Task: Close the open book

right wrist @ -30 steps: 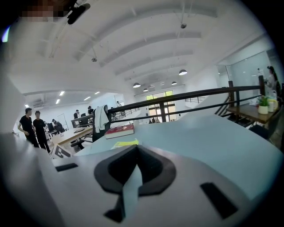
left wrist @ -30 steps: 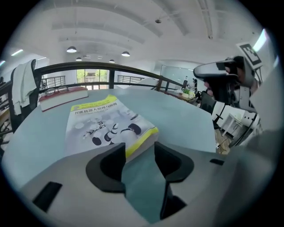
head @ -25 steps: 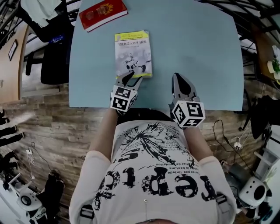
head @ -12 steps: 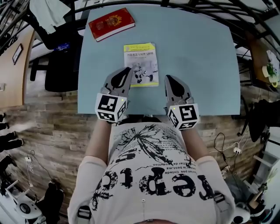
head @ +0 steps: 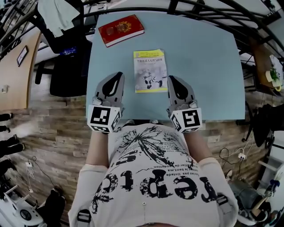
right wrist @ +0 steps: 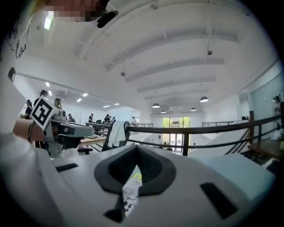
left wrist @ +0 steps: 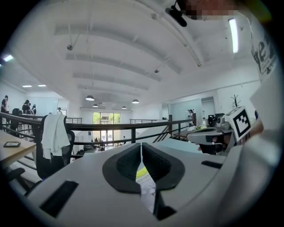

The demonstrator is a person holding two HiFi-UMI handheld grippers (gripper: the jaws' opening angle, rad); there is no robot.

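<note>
A thin book (head: 151, 71) with a yellow and white cover lies closed and flat on the light blue table (head: 208, 66), near its front middle. My left gripper (head: 116, 75) hangs above the table's front edge, left of the book, shut and empty. To the right of the book my right gripper (head: 171, 79) is held apart from it, jaws together with nothing in them. In the left gripper view the gripper (left wrist: 141, 145) points level, with the book (left wrist: 145, 188) showing below the closed pads. The right gripper (right wrist: 137, 148) view shows the book (right wrist: 131, 193) the same way.
A red hardcover book (head: 121, 29) lies at the table's far left corner. A black office chair (head: 66, 57) with a pale garment stands left of the table. A metal railing (head: 186, 5) runs behind the table. The person's torso is close to the front edge.
The left gripper was open at the book's near left corner. It has drawn back to the left, risen and shut. The right gripper has lifted a little beside the book.
</note>
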